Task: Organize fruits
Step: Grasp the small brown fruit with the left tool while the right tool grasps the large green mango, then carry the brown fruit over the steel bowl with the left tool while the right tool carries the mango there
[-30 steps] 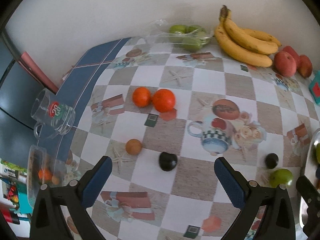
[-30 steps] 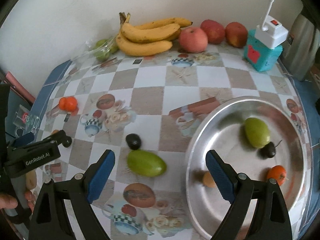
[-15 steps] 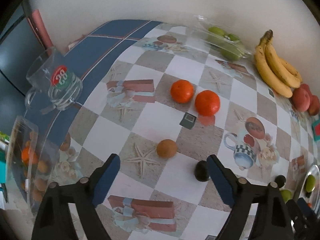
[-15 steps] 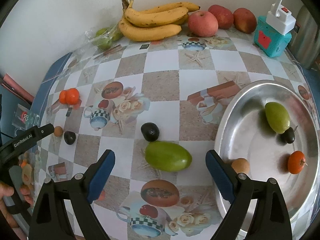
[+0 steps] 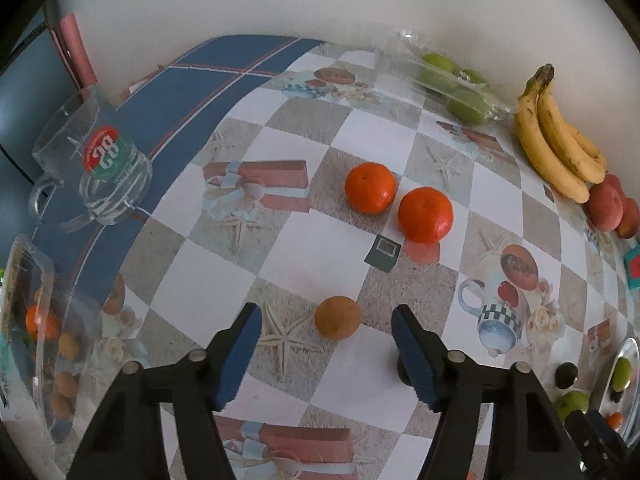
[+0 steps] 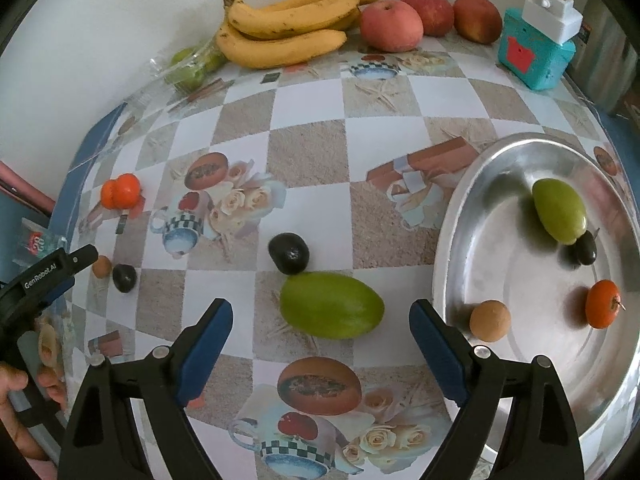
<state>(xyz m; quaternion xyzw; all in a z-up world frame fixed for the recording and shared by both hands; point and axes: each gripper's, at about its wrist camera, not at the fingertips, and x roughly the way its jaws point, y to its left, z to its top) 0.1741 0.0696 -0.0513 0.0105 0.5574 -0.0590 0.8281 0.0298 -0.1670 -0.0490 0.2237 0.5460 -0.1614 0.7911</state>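
Note:
In the left wrist view a small brown round fruit lies on the checked tablecloth between the fingers of my left gripper. The jaws are closing and the pads stand clear of the fruit. A dark fruit is mostly hidden behind the right finger. In the right wrist view a green mango lies between the fingers of my right gripper. Those jaws stand wide, closing slightly and not touching it. A dark fruit sits just behind the mango. The silver tray at the right holds several fruits.
Two oranges lie beyond the brown fruit. Bananas, apples and bagged green fruit line the wall. A glass mug and a clear tub stand at the left edge. A teal box stands back right.
The left gripper has shifted left from the dark fruit to around the brown fruit, and its jaws have narrowed. The right gripper has sunk closer over the green mango.

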